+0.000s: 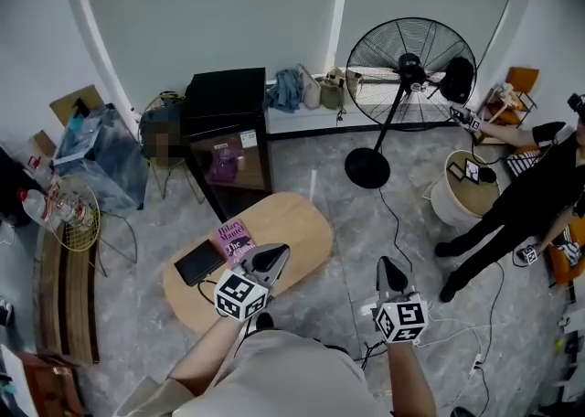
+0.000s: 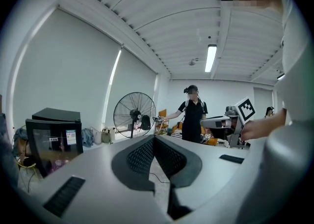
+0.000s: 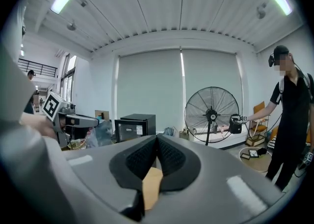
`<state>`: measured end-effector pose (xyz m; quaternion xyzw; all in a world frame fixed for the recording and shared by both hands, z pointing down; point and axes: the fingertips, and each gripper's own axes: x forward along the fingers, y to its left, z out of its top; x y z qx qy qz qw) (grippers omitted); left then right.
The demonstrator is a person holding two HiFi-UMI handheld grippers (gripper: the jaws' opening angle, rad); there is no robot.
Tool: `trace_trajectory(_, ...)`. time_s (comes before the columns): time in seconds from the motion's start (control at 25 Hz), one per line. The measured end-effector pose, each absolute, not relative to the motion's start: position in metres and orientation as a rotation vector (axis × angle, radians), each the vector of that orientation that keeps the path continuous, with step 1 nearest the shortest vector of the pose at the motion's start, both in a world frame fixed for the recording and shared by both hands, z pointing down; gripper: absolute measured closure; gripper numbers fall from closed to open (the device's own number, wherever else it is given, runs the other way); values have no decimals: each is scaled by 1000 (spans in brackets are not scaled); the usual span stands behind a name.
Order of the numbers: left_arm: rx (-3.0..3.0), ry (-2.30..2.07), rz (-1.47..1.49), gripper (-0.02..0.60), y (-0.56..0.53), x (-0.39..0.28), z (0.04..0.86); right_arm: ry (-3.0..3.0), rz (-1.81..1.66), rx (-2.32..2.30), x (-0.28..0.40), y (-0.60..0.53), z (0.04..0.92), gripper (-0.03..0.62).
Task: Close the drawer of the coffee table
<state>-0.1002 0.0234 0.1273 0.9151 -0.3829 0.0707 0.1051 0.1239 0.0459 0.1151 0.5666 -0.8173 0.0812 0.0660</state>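
Currently, both grippers are held level over the floor with their jaws closed tip to tip. The left gripper grips nothing; in its own view the black ribbed pads meet at the front and only floor and a cable show behind them. The right gripper is likewise closed on nothing, and a strip of the wooden table top shows below its pads. Each gripper carries a cube with black-and-white square markers.

The coffee table, oval with a light wood top, lies below and ahead of the left gripper and to the left of the right gripper. Its drawer cannot be made out in any view.

On the table, just left of the left gripper's tip, lies a pink book. The cover reads "Hilary Mantel", then a title starting "The"; the rest is unreadable. A flat black device lies touching the book's left side.

Further ahead of the left gripper stands a black cabinet with a white label on its glass door, the print too small to read. A fan stands ahead of the right gripper, with a person to its right.
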Motion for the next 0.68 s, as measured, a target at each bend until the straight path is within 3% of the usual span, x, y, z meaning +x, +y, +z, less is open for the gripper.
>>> trace_trajectory(0.68,2701,-1121,201,574,25,-102,126,-2488,217,1681,115,47,109,584)
